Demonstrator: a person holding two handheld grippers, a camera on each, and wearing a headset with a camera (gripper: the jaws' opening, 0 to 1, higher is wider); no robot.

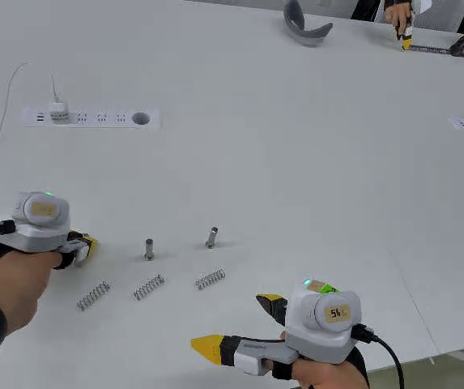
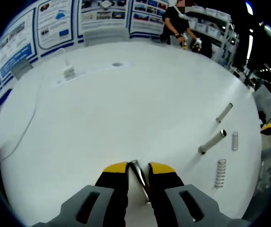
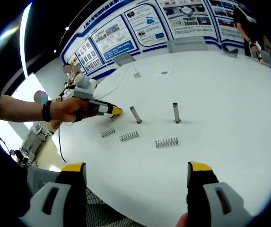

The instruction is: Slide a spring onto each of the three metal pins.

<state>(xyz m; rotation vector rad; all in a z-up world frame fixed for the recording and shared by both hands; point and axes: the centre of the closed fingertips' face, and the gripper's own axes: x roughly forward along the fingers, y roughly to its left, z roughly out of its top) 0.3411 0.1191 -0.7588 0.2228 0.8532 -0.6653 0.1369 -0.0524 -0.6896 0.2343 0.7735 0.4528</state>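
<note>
Left gripper (image 2: 138, 168) clamped on one metal pin (image 2: 140, 178) at table (image 1: 312, 178) left, second pin (image 1: 149, 249) and third pin (image 1: 211, 237) standing just to its right, three springs (image 1: 148, 286) lying in a row between those pins and the wide-open, empty right gripper (image 1: 240, 324), power strip (image 1: 90, 117) well behind.

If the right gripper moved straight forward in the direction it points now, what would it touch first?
Probably the middle spring, which lies nearly on the line between the open fingers of the right gripper. A metal pin stands behind it. The gripper's height is unclear, so it might pass above.
</note>
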